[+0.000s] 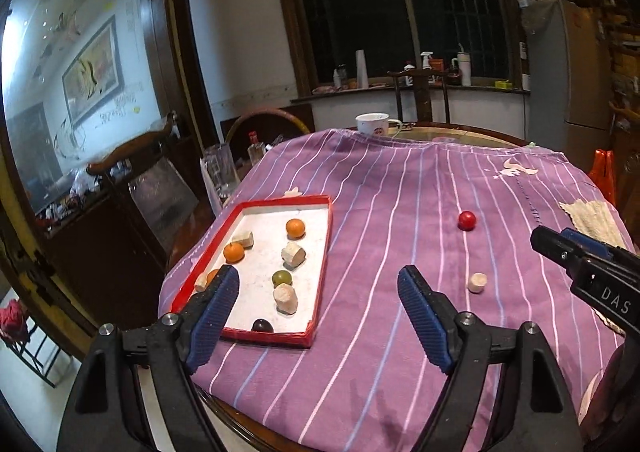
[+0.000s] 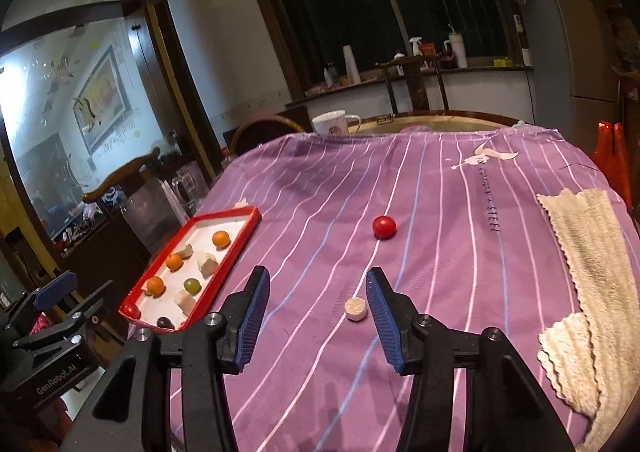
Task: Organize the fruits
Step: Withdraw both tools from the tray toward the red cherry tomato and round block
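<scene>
Round table under a purple striped cloth (image 2: 420,188). Red-rimmed tray (image 1: 320,280) at the left, already stocked: three oranges, e.g. (image 1: 295,228), one green fruit (image 1: 281,277), one dark fruit (image 1: 263,325) at the near rim, several pale chunks (image 1: 293,254), and in the right wrist view a small red piece (image 2: 130,309) at the near corner. Beige towel (image 2: 580,252) at the right edge, mug (image 2: 334,123) at the far edge. Probably late in the sort: two items left loose on the cloth, red ball (image 2: 384,227) and pale plug (image 2: 355,308), both well apart from the tray. Between picks, by the look of it; nothing carried. Left gripper (image 1: 318,292) released, jaws wide, empty, hanging over the tray's near right corner. Right gripper (image 2: 316,302) released, jaws partly spread, empty. Plug lying on the cloth just inside the right finger (image 2: 382,316), low between the jaws in view, no pad pressing it; contact not clear. Red ball farther on, past the tips, slightly right of centre. Next move likely calls for dropping the right gripper around the plug, centring it, clenching, then carrying it left to the tray. Small and round-sided, so may roll or squirt out if pinched off-centre.
</scene>
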`<state>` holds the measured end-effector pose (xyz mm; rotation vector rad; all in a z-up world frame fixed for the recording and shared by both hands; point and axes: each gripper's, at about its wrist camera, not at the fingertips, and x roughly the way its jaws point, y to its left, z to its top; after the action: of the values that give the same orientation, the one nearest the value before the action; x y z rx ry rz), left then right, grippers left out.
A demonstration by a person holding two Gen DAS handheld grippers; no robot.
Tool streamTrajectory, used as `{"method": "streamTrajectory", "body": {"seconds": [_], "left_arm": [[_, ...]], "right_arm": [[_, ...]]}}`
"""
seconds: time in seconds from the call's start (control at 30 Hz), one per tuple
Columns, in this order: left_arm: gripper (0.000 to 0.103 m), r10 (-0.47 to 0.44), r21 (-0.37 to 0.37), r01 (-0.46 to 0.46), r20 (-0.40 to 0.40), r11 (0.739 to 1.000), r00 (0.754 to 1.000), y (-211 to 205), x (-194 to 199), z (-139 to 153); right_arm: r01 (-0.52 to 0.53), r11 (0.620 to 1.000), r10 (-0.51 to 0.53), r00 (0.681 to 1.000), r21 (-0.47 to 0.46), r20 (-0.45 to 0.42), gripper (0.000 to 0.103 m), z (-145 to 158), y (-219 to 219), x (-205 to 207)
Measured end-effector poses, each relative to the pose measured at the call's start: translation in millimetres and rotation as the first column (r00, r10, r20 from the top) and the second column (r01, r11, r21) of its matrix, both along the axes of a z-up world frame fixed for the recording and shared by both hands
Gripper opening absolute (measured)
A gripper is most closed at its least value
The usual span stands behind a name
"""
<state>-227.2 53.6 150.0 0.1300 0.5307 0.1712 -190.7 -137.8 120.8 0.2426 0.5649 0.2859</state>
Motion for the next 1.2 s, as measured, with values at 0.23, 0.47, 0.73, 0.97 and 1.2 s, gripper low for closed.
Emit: {"method": "streamTrajectory", "body": {"seconds": [0.23, 0.47, 0.73, 0.97, 1.2], "left_arm": [[0.085, -0.022, 0.022, 0.022, 0.006, 1.000, 1.000, -14, 1, 2], [0.085, -0.023, 0.019, 0.023, -0.039, 1.000, 0.999, -15, 22, -11], [0.085, -0.004, 0.010, 0.005, -0.108, 1.000, 0.994, -11, 57, -31], [0.085, -0.021, 0.006, 0.022, -0.186, 1.000, 0.982, -18, 89, -56], [0.085, -0.041, 0.004, 0.043, -0.245, 0.999, 0.969, -25, 112, -75]], "right_arm": [[0.044, 0.999, -0.044, 0.998, 0.000, 0.039, 0.061, 6, -15, -13], [0.046, 0.999, -0.046, 0.999, 0.002, -0.005, 0.062, -8, -20, 3], [0.020, 1.000, -0.019, 0.997, 0.003, -0.081, 0.062, -34, -14, 40], [0.038, 0.999, -0.034, 0.987, 0.024, -0.159, 0.062, -59, -25, 69], [0.053, 0.998, -0.042, 0.974, 0.042, -0.221, 0.062, -76, -34, 89]]}}
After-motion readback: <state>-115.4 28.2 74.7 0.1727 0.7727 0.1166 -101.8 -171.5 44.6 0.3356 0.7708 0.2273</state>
